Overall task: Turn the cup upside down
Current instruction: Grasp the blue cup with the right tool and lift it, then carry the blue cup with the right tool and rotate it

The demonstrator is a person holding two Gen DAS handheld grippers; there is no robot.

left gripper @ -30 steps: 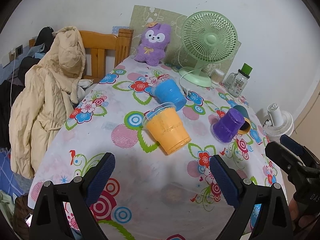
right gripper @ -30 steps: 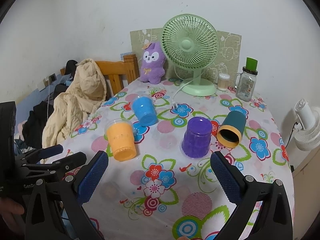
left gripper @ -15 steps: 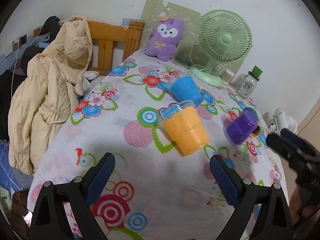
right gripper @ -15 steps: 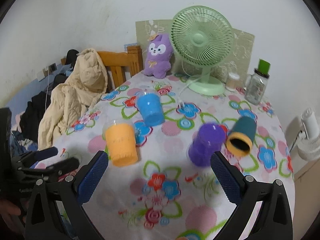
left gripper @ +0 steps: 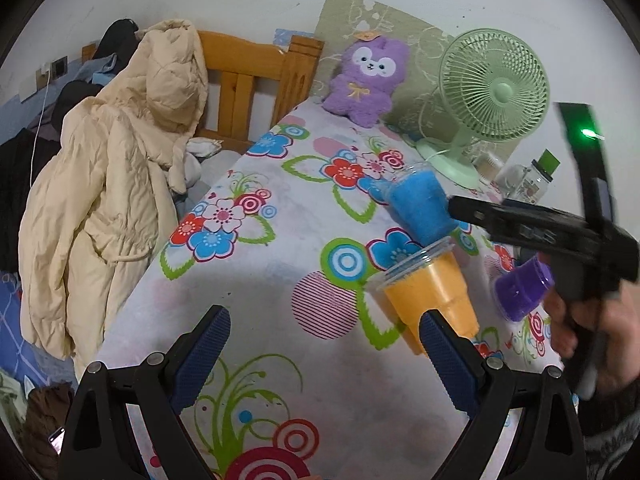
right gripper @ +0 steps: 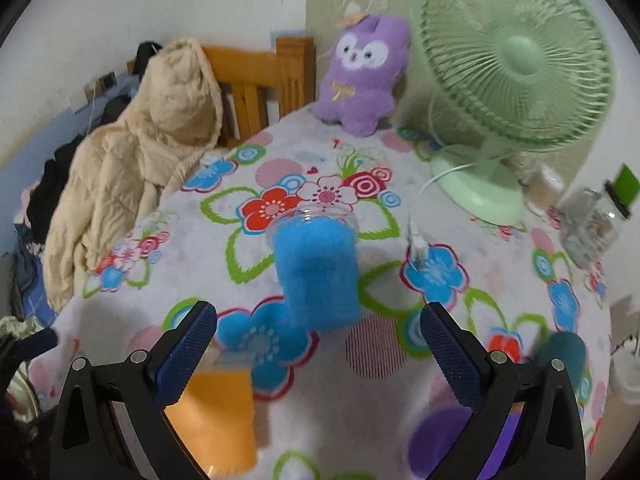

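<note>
The right claw [right gripper: 318, 330] is hanging spread wide and empty over the desk [right gripper: 192, 248] with its flowered cloth, its blue-padded fingers [right gripper: 186, 344] flanking a blue fuzzy plastic cup [right gripper: 316, 268] that is standing rim-up, untouched, ahead of them. The left claw [left gripper: 322, 354] is also gaping and gripping nothing; an orange plastic cup [left gripper: 430, 294] with a clear rim is standing just beyond its right finger [left gripper: 444, 360]. A purple cup [left gripper: 522, 292] is sitting farther right. A green table fan [right gripper: 508, 80] and a purple plush toy [right gripper: 360, 76] are standing at the desk's far edge.
</note>
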